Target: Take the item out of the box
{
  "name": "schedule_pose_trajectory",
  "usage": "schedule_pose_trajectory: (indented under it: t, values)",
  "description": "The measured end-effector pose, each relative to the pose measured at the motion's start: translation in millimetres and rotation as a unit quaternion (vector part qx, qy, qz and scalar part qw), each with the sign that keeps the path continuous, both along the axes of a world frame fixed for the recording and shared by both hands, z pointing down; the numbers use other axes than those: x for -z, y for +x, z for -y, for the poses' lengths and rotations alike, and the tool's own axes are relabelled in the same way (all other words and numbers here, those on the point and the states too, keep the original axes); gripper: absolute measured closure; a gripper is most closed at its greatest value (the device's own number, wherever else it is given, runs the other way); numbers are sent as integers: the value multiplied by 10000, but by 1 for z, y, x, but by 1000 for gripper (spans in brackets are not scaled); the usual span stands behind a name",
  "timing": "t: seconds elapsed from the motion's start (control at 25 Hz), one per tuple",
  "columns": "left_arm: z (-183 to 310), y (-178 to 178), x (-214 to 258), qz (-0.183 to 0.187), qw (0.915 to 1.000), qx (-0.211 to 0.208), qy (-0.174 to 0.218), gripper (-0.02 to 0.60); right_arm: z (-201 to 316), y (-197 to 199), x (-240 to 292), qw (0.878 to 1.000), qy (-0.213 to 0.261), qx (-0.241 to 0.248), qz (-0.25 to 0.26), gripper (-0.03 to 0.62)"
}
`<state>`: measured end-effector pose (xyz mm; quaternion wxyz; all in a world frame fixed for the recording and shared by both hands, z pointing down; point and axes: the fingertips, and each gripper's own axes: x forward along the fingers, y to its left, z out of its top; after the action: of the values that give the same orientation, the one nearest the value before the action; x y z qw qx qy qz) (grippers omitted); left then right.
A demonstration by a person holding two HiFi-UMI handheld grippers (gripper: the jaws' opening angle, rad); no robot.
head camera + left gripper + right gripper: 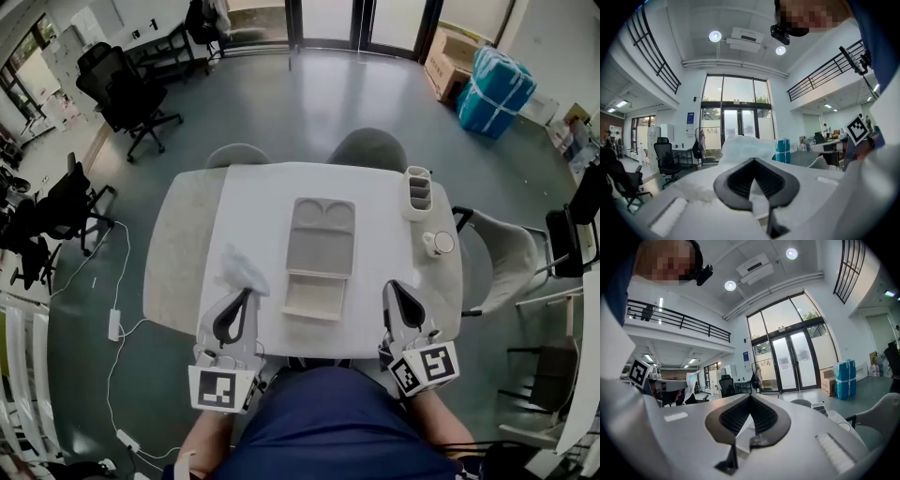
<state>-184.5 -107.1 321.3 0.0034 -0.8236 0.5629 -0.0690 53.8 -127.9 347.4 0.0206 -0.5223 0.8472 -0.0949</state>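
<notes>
An open shallow box [313,298] lies in the middle of the white table [394,309], with a grey moulded tray [322,236] adjoining its far side. A crumpled clear plastic bag [242,269] sits at the tip of my left gripper [247,293], left of the box. The left jaws are shut on the bag, which rises just beyond them in the left gripper view as a pale bag [746,146] above the left gripper [753,160]. My right gripper [392,287] rests near the table's front edge, right of the box, shut and empty; its jaws meet in the right gripper [750,396] view.
A white divided holder [417,193] and a small round cup [438,244] stand at the table's right side. Grey chairs [367,148] sit at the far side, another chair [502,255] at the right. Office chairs [122,89] and a floor cable [112,323] lie to the left.
</notes>
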Motion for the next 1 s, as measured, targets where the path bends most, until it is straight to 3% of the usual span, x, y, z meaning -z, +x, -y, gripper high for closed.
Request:
schedule_pose_trajectory:
  t: [1.0]
  values:
    - [6, 4, -8, -48, 9997, -220, -33, 580, 2, -18, -1, 9998, 58, 146, -141, 592]
